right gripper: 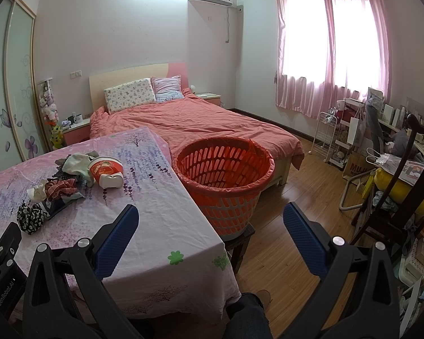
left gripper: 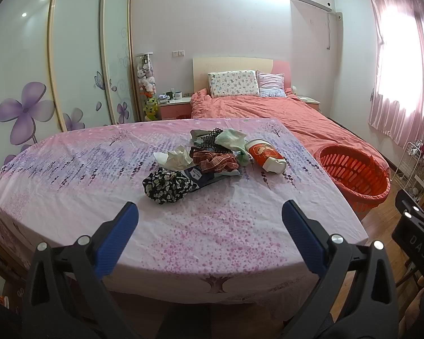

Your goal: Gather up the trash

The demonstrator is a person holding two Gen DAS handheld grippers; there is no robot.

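L gripper (left gripper: 210, 214) jaws spread wide, holding nothing, above the near edge of the table (left gripper: 70, 197). R gripper (right gripper: 210, 217) also wide apart, nothing held, over the table corner. Trash pile (left gripper: 200, 158) mid-table: crumpled tissue (left gripper: 176, 156), red-white paper cup (left gripper: 267, 155) on its side. Orange-lined basket (right gripper: 226, 180) just beside the table. Readable: "DAS" on R gripper body, "GenRobot.AI" on L, "MUJ" on a bag (right gripper: 356, 168).

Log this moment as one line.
left tongs open, empty | right tongs open, empty | trash pile on table | basket beside table
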